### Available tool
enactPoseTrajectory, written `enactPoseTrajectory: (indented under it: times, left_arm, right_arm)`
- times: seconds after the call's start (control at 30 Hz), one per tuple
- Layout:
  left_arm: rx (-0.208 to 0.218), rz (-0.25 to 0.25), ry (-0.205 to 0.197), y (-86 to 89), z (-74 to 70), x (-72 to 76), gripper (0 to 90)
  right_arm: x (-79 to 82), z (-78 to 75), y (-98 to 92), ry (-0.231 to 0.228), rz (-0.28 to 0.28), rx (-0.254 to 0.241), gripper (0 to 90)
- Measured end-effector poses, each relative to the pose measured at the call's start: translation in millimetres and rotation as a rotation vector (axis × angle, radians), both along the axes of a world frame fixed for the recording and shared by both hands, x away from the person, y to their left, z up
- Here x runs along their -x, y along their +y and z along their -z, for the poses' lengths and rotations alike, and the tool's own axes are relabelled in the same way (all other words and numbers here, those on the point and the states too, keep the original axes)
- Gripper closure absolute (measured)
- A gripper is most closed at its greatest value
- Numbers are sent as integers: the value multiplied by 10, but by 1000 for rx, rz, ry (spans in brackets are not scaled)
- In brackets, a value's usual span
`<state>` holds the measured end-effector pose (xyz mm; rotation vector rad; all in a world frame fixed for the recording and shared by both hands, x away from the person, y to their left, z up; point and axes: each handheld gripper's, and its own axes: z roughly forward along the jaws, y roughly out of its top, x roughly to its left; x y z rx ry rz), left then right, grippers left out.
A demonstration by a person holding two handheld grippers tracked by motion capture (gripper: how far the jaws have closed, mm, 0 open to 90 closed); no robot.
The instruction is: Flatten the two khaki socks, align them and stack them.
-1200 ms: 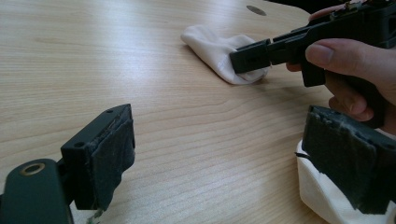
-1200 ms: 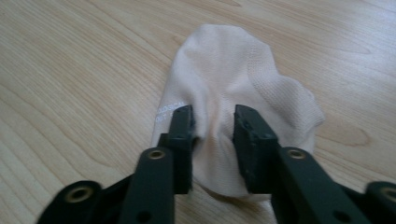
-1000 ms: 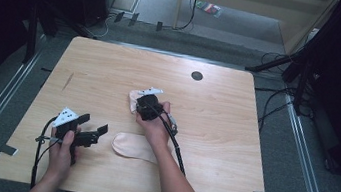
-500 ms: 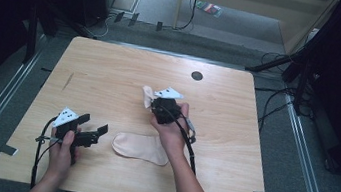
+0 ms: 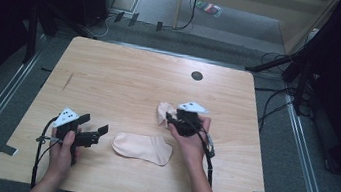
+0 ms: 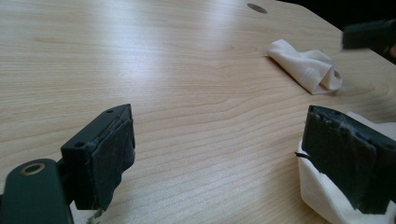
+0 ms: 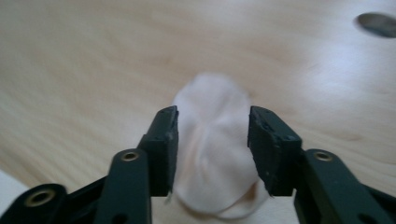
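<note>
A flat pale sock (image 5: 141, 147) lies near the table's front, between the two hands. A second, crumpled pale sock (image 5: 162, 112) rests on the wood just left of my right gripper (image 5: 175, 119). In the right gripper view that sock (image 7: 210, 93) sits between the jaws of my right gripper (image 7: 212, 126), which have just been opening and stand a little apart from it. My left gripper (image 5: 96, 125) is held still at the front left, jaws wide open and bare. In the left gripper view its jaws (image 6: 219, 140) frame bare wood, with the flat sock (image 6: 327, 200) behind the right jaw and the crumpled sock (image 6: 306, 69) farther off.
The wooden table (image 5: 125, 79) has a round cable hole (image 5: 197, 75) near its far edge. Cables trail from both grippers over the front edge. Dark stands and cables sit on the floor around the table.
My right gripper carried the crumpled sock to the right, away from over the flat sock, and its jaws have parted. The left gripper has stayed put.
</note>
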<state>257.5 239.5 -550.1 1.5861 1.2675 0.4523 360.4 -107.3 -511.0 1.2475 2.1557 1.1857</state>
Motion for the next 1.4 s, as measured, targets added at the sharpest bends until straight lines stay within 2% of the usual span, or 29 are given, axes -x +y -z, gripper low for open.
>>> enactPoseTrajectory:
  times: [0.03, 0.07, 0.13, 0.23, 0.27, 0.37, 0.4, 0.47, 0.5, 0.53, 0.57, 0.6, 0.63, 0.67, 0.77, 0.83, 0.93, 0.97, 1.0, 1.03, 1.07, 1.1, 1.13, 1.27, 1.33, 1.4]
  left_arm:
    - [-1, 0, 1, -1, 0, -1, 104]
    - [-1, 0, 0, -2, 0, -1, 104]
    - [-1, 1, 1, -1, 0, -1, 104]
    - [4, -1, 2, 1, 1, -3, 103]
    - [5, -1, 2, 1, 1, -4, 103]
    - [-1, 2, 3, 1, 0, -3, 103]
    - [-1, 2, 3, 0, 0, -2, 103]
    - [-3, 4, 4, 2, 0, -2, 104]
    - [-2, 4, 3, 2, 1, -3, 104]
    - [0, 2, 2, 2, 2, -5, 103]
    - [3, 2, 4, 2, 2, -5, 104]
    - [5, 1, 5, 2, 2, -6, 104]
    - [5, 1, 5, 2, 2, -6, 104]
    - [5, 2, 4, 0, 2, -8, 104]
    - [0, 6, 6, -3, 2, -7, 104]
    - [-3, 10, 8, -4, 0, -6, 104]
    - [4, 5, 15, 6, -5, -18, 104]
    - [4, 5, 15, 6, -5, -18, 104]
    - [3, 8, 26, 5, -9, -36, 104]
    - [-6, 11, 36, -1, -16, -53, 105]
    - [-7, 15, 45, -10, -22, -67, 105]
    - [-26, 23, 61, -42, -37, -116, 113]
    - [-26, 23, 61, -42, -37, -116, 127]
    - [-48, 62, 68, -196, -98, -310, 138]
    - [-73, 95, 60, -292, -137, -427, 139]
    - [-75, 151, 70, -409, -167, -589, 142]
  right_arm:
    - [-34, -109, -149, -2, 62, -55, 687]
    - [-34, -109, -149, -2, 62, -55, 687]
    - [-79, -154, -225, 10, 97, -50, 736]
    - [-131, -113, -274, 78, 122, -65, 737]
    - [-143, -52, -253, 109, 119, -73, 712]
    - [-160, -5, -212, 112, 112, -51, 654]
    - [-182, 24, -187, 111, 128, -38, 596]
    - [-249, 82, -167, 141, 160, -29, 498]
    - [-286, 117, -159, 174, 165, -26, 487]
    - [-309, 151, -146, 192, 169, -30, 514]
    - [-313, 172, -132, 192, 169, -21, 563]
    - [-297, 177, -93, 163, 148, 9, 688]
    - [-297, 177, -93, 163, 148, 9, 688]
    - [-261, 146, -63, 141, 121, 4, 814]
    - [-230, 102, -39, 118, 108, 0, 856]
    - [-209, 51, -14, 106, 92, -11, 869]
    - [-181, -80, 59, 79, 62, -4, 877]
    - [-181, -80, 59, 79, 62, -4, 877]
    - [-179, -109, 74, 73, 53, -4, 878]
    - [-174, -203, 134, 59, 34, -11, 879]
    - [-174, -203, 134, 59, 34, -11, 879]
    - [-173, -287, 197, 49, 19, -15, 879]
    - [-173, -287, 197, 49, 19, -15, 879]
    - [-199, -420, 328, 37, -7, -12, 879]
    - [-213, -485, 397, 31, -15, -12, 879]
    - [-232, -567, 509, 22, -32, -18, 879]
